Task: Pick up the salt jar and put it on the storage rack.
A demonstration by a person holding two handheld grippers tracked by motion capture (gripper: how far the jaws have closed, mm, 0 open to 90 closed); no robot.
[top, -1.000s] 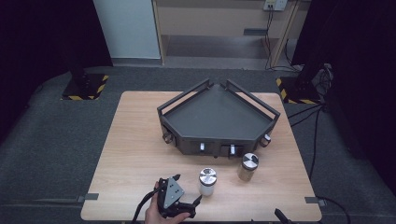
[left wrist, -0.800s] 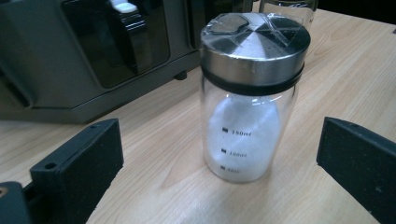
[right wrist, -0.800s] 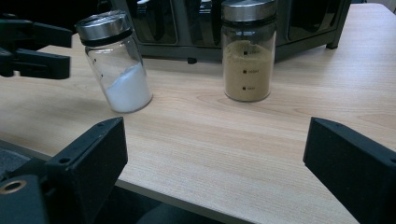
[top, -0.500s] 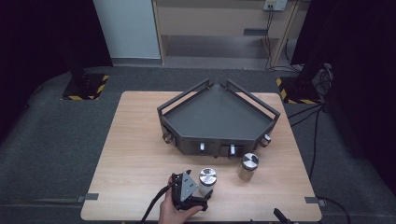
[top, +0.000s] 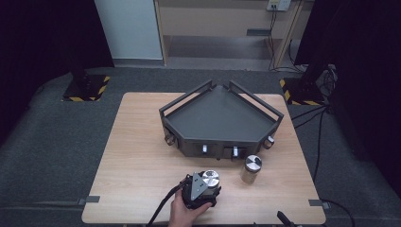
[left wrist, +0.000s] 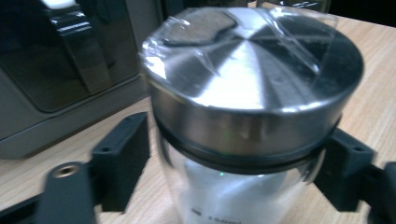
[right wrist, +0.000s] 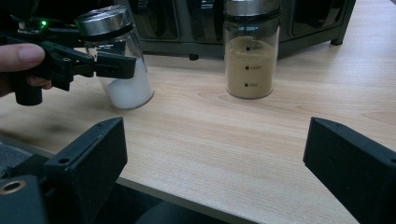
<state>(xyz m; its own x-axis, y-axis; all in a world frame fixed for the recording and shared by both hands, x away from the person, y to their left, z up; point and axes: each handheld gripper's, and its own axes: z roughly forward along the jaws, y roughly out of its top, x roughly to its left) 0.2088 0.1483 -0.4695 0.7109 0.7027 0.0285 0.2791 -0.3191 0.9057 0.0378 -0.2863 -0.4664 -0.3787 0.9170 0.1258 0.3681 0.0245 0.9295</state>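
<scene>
Sitting in a dark room on grey carpet, one pale wooden table, with a light cabinet and a wooden shelf unit at the far wall.

At the near edge, just left of centre: one left gripper, gripped by one hand, jaws having just been closing and now clamping one glass jar of white powder below its steel lid. Showing in the left gripper view as that same jar squeezed between two black pads, one on each side, under the lid. Standing upright on the table, this jar, near the front edge, with a cable trailing off toward the near side.

Hanging low at the near right edge: one right gripper, jaws spread wide and holding nothing, bare wood lying between them.

Standing just right of the held jar and a little farther off: one second glass jar, filled with brown powder, steel lid on, upright, apart from both grippers. Two jars in all.

Resting beyond both jars, toward the far side: one dark grey wedge-shaped rack, railed along its two far sides, its flat front facing near, close behind the brown jar.
</scene>
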